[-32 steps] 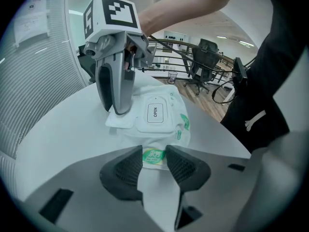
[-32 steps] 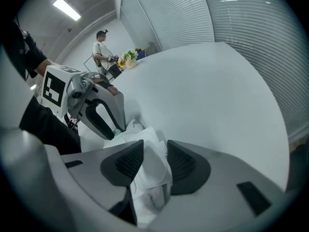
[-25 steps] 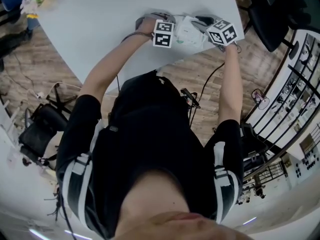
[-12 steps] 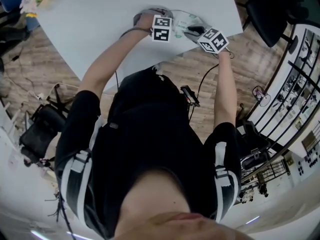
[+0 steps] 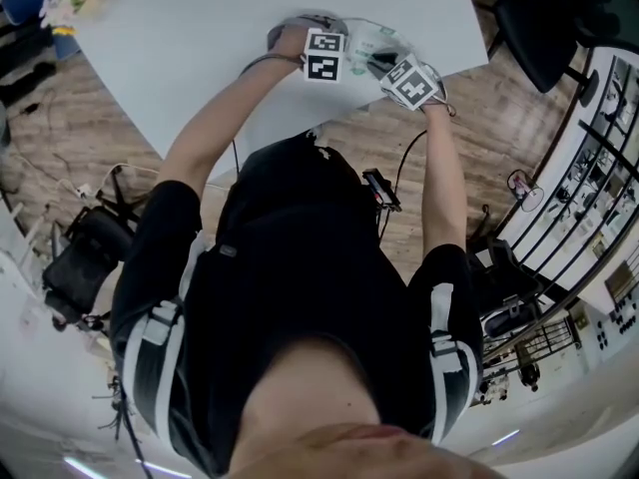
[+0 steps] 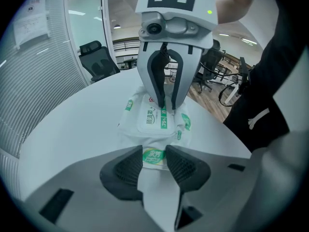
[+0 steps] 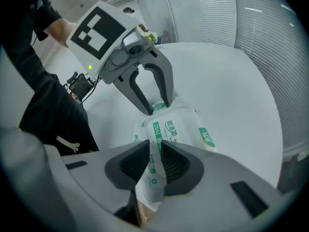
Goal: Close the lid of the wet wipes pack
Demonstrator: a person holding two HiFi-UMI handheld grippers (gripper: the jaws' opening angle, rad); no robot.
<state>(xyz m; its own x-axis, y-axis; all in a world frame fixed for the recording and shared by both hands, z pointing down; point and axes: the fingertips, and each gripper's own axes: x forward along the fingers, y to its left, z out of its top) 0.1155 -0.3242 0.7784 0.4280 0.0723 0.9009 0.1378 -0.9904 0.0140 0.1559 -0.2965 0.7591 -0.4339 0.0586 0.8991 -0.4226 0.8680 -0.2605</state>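
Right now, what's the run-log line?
left gripper: shut on wet wipes pack | right gripper: jaws just closed onto its other end | lid: lies flat

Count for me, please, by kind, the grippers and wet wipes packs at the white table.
wet wipes pack: 1
grippers: 2 (left gripper clamped on one end of the pack; right gripper, jaws just closing further, with the pack's other end between them)
total: 3
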